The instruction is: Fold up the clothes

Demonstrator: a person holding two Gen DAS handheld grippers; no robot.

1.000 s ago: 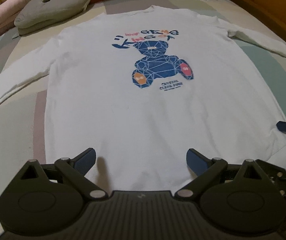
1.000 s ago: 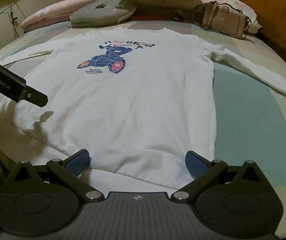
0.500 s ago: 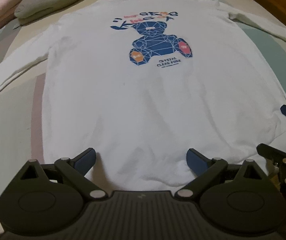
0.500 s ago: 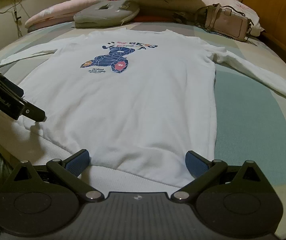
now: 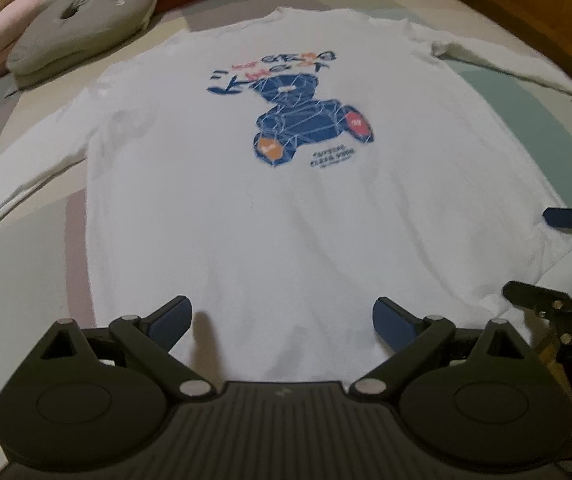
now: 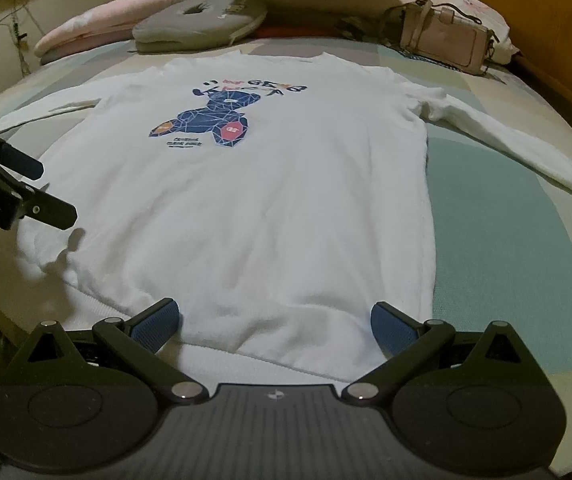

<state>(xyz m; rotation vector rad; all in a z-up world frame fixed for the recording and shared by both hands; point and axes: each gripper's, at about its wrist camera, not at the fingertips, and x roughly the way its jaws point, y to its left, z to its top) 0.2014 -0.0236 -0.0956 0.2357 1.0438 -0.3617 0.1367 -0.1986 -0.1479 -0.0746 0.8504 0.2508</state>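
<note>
Now both grippers, left (image 5: 280, 318) and right (image 6: 274, 320), had lifted back slightly, jaws spread wide and empty over the near hem of the white long-sleeved bear-print sweatshirt (image 6: 270, 208), no fold begun.

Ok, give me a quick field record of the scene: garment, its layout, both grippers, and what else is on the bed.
garment: white sweatshirt, blue bear print facing up
layout: spread flat on bed, sleeves out to both sides, hem nearest the grippers
left gripper: open, over the hem, holding nothing
right gripper: open, over the hem, holding nothing
fold: not started
other items: grey cushion, pink handbag, both beyond the collar
</note>
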